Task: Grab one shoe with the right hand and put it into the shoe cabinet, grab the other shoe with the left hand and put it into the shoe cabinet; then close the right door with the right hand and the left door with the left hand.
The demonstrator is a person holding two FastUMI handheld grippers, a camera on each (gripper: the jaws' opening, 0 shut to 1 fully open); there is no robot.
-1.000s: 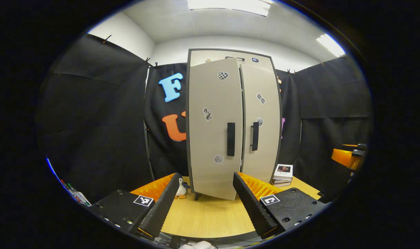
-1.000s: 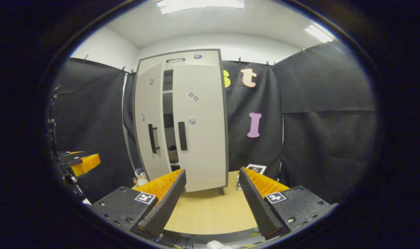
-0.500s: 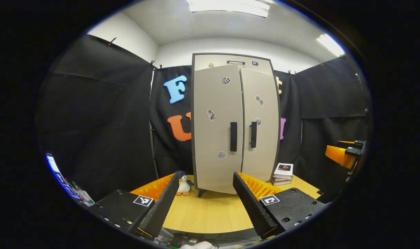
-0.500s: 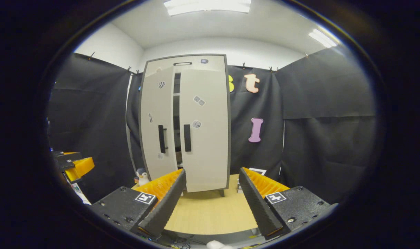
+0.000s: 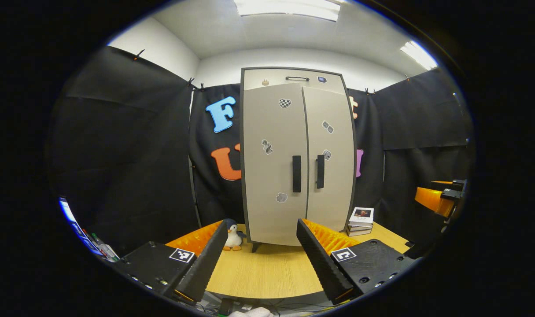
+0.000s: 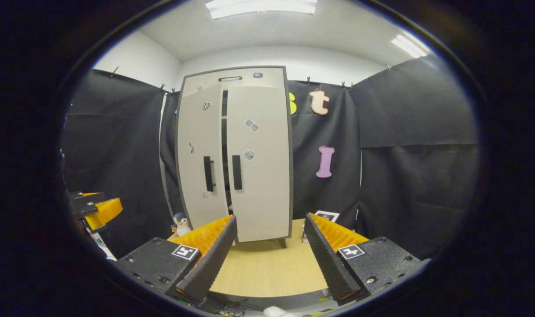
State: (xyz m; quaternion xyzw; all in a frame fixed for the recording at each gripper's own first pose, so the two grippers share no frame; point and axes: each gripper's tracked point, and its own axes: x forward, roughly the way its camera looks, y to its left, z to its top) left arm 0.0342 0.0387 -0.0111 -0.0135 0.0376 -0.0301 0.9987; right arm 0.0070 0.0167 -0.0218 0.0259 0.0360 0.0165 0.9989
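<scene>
**Both grippers wide apart and empty, held back from the shoe cabinet**

Left gripper (image 5: 260, 257) is seen with fingers spread wide, nothing held between them; bare table (image 5: 267, 275) shows in the gap. Right gripper (image 6: 269, 255) is likewise spread wide and empty. Each is held well back from the cabinet, above the near table edge. Finger roots and the holding hands are cut off at the bottom of both views. The other gripper is caught only partly at the picture edge: the right one at far right in the left gripper view, the left one at far left in the right gripper view (image 6: 95, 209); their finger gaps cannot be judged there.

Shoe cabinet (image 5: 296, 156) stands upright on the table against the booth wall. In the left gripper view left door (image 5: 274, 163) and right door (image 5: 329, 158) look flush. In the right gripper view a dark slit is seen between the doors, with the left door standing slightly ajar. Shoes cannot be made out; the interior is hidden apart from shelf edges in the slit.

A penguin toy (image 5: 233, 235) sits just beside the cabinet's left foot, partly hidden by a finger. A book stack (image 5: 359, 220) lies by the right side; in the right gripper view it is mostly covered by a finger. Door stickers are too small to read.
</scene>
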